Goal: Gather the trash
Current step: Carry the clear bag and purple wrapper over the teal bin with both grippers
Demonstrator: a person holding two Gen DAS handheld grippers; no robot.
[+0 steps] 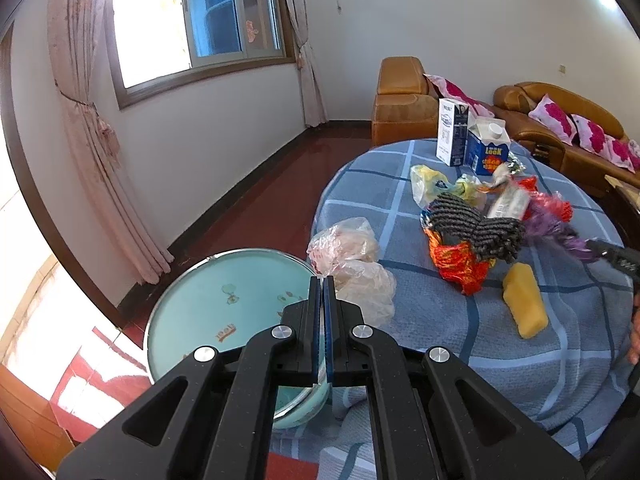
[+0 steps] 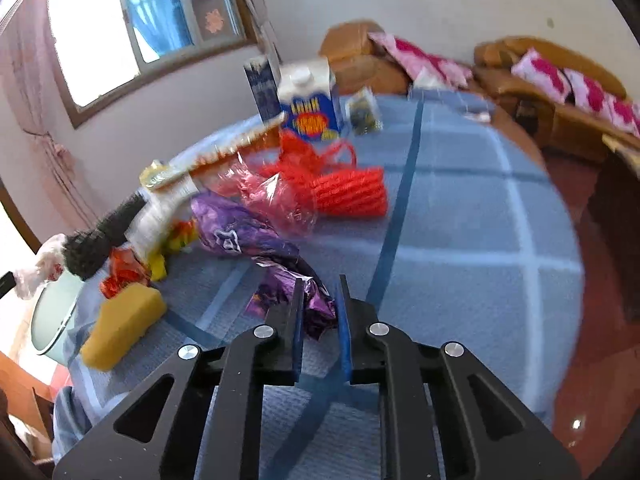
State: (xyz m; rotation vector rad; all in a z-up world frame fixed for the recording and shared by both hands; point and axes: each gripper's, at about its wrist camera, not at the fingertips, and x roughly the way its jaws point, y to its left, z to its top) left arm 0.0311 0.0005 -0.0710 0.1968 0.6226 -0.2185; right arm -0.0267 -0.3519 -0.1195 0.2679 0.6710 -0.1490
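Note:
My left gripper (image 1: 322,280) is shut on the rim of a pale green basin (image 1: 224,312) held at the table's left edge. My right gripper (image 2: 319,284) is shut on a crumpled purple foil wrapper (image 2: 244,232) that trails to the left over the cloth; it also shows in the left wrist view (image 1: 550,226). Other trash lies on the table: a clear plastic bag (image 1: 352,264), a red-orange foil wrapper (image 1: 460,264), a yellow plastic bag (image 1: 430,184), a red mesh bundle (image 2: 348,192) and a pink plastic wrapper (image 2: 276,196).
A blue checked cloth (image 2: 460,240) covers the round table. On it are a yellow sponge (image 1: 524,304), a dark knitted cloth (image 1: 476,224), a blue milk carton (image 1: 486,148) and a tall white carton (image 1: 452,132). Brown sofas (image 1: 404,100) stand behind.

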